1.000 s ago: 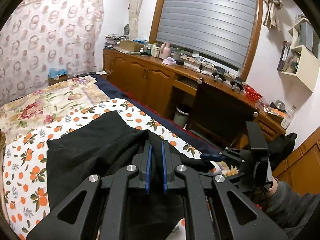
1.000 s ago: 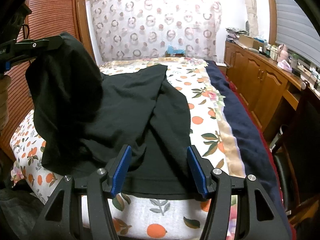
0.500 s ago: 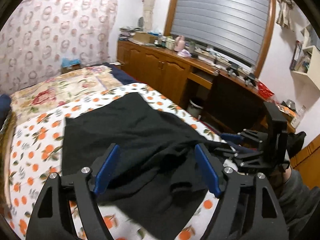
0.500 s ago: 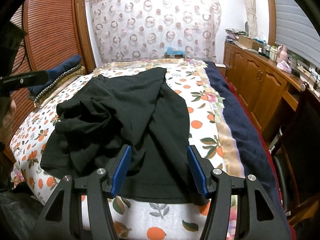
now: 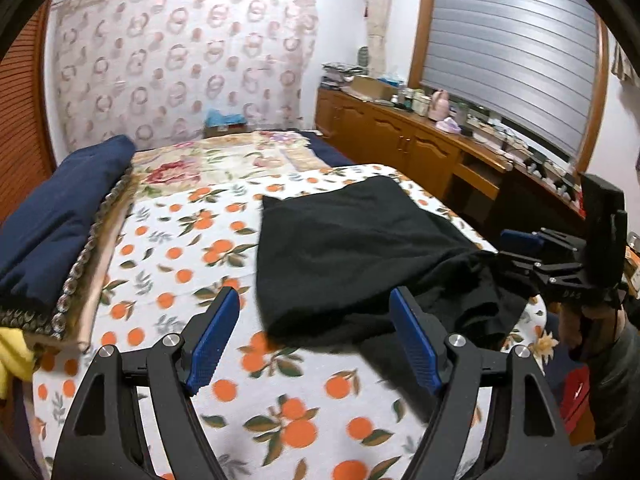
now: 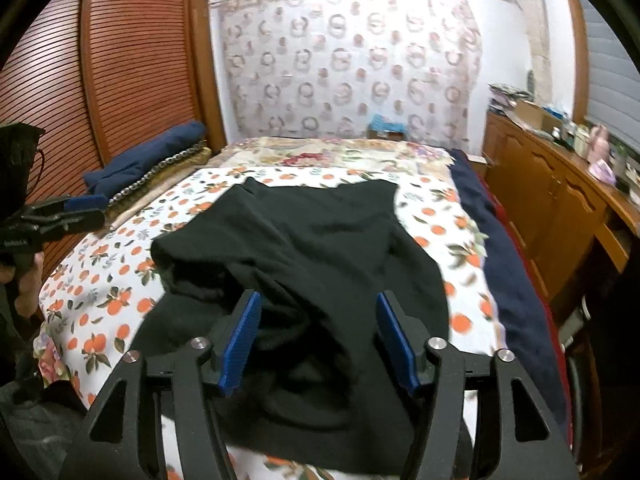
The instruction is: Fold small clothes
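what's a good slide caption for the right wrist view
Open right hand-held gripper poised over a rumpled black garment on the orange-print bedsheet.

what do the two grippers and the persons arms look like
Both the left gripper and the right gripper are matte black skeletal frames with triangular cut-outs, silver round screws and ribbed blue finger pads. A boxy black block sits on the right one. A grey sleeve shows on the right arm.

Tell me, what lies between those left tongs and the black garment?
Only the orange-print bedsheet. In the left wrist view, the open left tongs hover apart from the black garment, with nothing else between.
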`<action>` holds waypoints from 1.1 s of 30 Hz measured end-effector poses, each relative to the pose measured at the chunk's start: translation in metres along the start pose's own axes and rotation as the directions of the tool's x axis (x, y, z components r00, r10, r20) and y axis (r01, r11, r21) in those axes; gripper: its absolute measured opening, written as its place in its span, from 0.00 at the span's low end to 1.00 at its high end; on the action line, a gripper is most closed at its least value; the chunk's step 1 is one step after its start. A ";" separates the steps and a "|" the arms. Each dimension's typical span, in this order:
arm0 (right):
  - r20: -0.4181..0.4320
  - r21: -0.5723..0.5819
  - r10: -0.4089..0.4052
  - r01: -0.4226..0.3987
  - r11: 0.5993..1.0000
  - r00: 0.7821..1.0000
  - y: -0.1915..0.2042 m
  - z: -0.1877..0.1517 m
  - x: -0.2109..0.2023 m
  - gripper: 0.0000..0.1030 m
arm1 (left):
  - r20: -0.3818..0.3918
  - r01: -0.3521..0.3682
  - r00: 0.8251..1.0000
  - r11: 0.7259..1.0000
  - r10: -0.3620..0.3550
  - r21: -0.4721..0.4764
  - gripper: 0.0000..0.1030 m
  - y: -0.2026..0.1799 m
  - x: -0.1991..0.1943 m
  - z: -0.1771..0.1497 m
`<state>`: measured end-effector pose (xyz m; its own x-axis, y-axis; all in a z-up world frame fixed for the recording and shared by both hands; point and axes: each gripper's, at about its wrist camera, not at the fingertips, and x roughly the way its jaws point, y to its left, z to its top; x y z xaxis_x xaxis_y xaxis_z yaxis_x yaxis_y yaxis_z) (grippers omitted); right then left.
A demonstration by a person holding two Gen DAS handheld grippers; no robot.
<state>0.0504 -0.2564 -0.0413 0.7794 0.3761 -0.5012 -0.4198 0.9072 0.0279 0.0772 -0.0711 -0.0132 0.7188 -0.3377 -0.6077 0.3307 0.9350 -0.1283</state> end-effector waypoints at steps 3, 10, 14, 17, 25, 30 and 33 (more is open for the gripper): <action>-0.015 -0.035 0.015 -0.016 0.999 1.000 0.010 0.006 0.013 0.63 | -0.003 -0.011 1.000 1.000 0.011 -0.016 0.76 0.008 -0.001 -0.004; -0.074 -0.095 0.001 -0.008 0.995 0.997 0.018 0.011 0.042 0.63 | -0.003 -0.027 1.000 0.999 0.026 -0.029 0.76 0.018 -0.003 -0.011; -0.126 -0.104 -0.019 0.006 0.995 0.992 0.016 0.013 0.061 0.63 | -0.006 -0.030 1.000 0.999 0.030 -0.037 0.76 0.022 -0.002 -0.013; -0.158 -0.090 -0.006 -0.009 0.996 0.987 0.015 0.014 0.073 0.63 | -0.009 -0.032 0.999 0.999 0.031 -0.043 0.76 0.023 -0.002 -0.015; -0.138 -0.128 0.001 -0.019 0.992 0.990 0.021 0.013 0.067 0.19 | -0.013 -0.034 0.999 0.998 0.034 -0.058 0.76 0.028 -0.001 -0.018; -0.054 -0.102 0.063 -0.069 0.992 0.997 0.023 0.018 0.036 0.14 | -0.015 -0.036 0.999 0.997 0.035 -0.061 0.76 0.029 0.000 -0.019; 0.006 -0.090 0.095 -0.094 0.991 0.995 0.025 0.025 0.010 0.13 | -0.013 -0.035 0.999 0.997 0.035 -0.061 0.76 0.029 0.000 -0.019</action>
<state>0.0591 -0.2258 -0.0238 0.7387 0.4622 -0.4907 -0.5318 0.8469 -0.0030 0.0753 -0.0416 -0.0318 0.7220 -0.3037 -0.6217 0.2670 0.9512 -0.1546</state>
